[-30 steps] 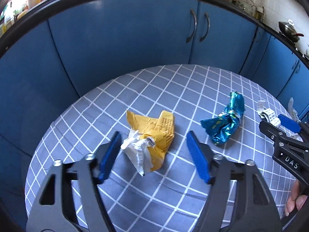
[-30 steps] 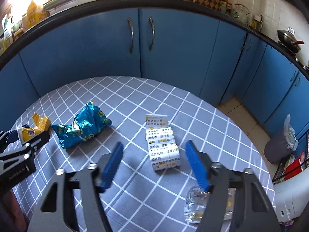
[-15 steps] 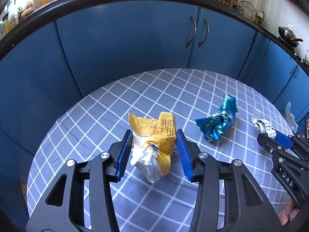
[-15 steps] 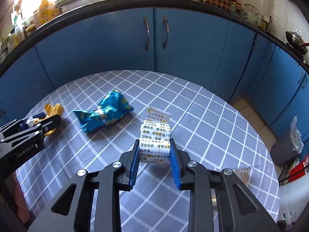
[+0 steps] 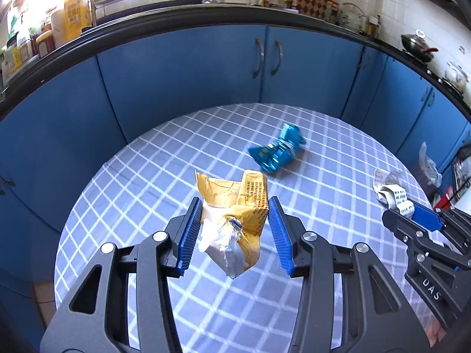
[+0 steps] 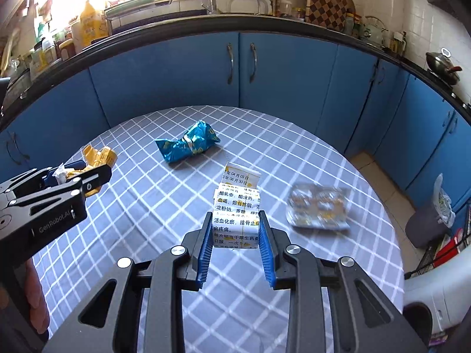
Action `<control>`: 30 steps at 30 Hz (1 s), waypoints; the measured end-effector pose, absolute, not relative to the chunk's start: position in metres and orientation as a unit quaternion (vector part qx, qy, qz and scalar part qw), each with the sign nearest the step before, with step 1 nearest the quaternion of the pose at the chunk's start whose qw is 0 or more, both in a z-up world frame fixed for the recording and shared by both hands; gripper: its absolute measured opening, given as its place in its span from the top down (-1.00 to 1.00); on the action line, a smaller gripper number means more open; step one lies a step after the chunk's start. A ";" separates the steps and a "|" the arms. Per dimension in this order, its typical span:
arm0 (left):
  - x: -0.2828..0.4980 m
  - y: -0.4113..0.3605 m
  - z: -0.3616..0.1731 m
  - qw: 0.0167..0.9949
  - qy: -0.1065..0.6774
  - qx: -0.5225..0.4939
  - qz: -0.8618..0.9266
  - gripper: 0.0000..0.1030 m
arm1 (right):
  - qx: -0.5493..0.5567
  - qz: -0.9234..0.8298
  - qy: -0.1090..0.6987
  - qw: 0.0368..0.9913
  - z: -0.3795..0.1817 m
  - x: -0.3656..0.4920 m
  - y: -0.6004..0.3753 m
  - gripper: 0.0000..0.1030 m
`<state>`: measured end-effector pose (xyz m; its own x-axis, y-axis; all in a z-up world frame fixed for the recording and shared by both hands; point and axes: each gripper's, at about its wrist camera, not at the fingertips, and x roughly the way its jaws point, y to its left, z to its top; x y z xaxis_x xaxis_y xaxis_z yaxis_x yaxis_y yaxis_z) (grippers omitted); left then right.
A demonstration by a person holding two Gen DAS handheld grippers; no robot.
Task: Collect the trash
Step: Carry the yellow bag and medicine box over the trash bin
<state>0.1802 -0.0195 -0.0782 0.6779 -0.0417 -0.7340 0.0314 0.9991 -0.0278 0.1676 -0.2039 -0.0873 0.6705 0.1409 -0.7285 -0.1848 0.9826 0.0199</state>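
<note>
The left hand-held gripper (image 5: 234,232) had its two blue pads pinched onto a crumpled yellow-and-white wrapper (image 5: 235,220), one pad on each side of it. The wrapper sat right between the fingers, its torn white end hanging toward the camera and its yellow printed part sticking out past the tips. It looked lifted a bit off the surface (image 5: 147,182), with the checked cloth visible underneath, though I couldn't say for sure how clear of it.

The right hand-held gripper (image 6: 235,235) was clamped on a folded paper leaflet (image 6: 237,214) with printed Chinese text. The near end was squeezed between the pads and the rest of the accordion folds ran forward, away from the gripper, over the cloth.

Further out, a crushed blue foil bag (image 6: 188,145) was lying on the surface, well ahead of both grippers and roughly between them, touching neither. Just to the right of the leaflet there was an empty-looking blister pack (image 6: 319,206), kinda blurry, flat on the cloth and apart from the right gripper's fingers.

Past the round surface were blue cabinet doors (image 6: 235,67) under a dark counter. Off to the far right on the floor sat a grey bin (image 6: 426,226) with a bag in it.
</note>
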 end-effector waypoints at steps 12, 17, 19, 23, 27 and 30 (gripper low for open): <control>0.125 -0.087 -0.059 0.919 0.388 0.028 -0.068 0.08 | 0.012 0.030 0.394 0.919 -0.081 0.095 -0.282 0.45; 0.110 -0.124 -0.054 0.919 0.381 0.046 -0.094 0.08 | 0.031 0.001 0.387 0.922 -0.079 0.071 -0.322 0.45; 0.106 -0.137 -0.054 0.918 0.380 0.053 -0.103 0.08 | 0.039 -0.008 0.386 0.922 -0.080 0.063 -0.335 0.45; 0.098 -0.167 -0.052 0.916 0.376 0.068 -0.122 0.08 | 0.046 -0.023 0.386 0.921 -0.083 0.048 -0.361 0.45; 0.093 -0.192 -0.049 0.914 0.373 0.079 -0.137 0.08 | 0.041 -0.035 0.386 0.921 -0.086 0.036 -0.379 0.45; 0.089 -0.209 -0.050 0.912 0.373 0.087 -0.147 0.08 | 0.045 -0.044 0.384 0.921 -0.088 0.028 -0.394 0.45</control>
<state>0.0888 -0.2091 -0.0503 0.6789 -0.2025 -0.7058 0.3326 0.9417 0.0497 0.0277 -0.3943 -0.0881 0.7004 -0.0474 -0.7121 0.1164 0.9920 0.0484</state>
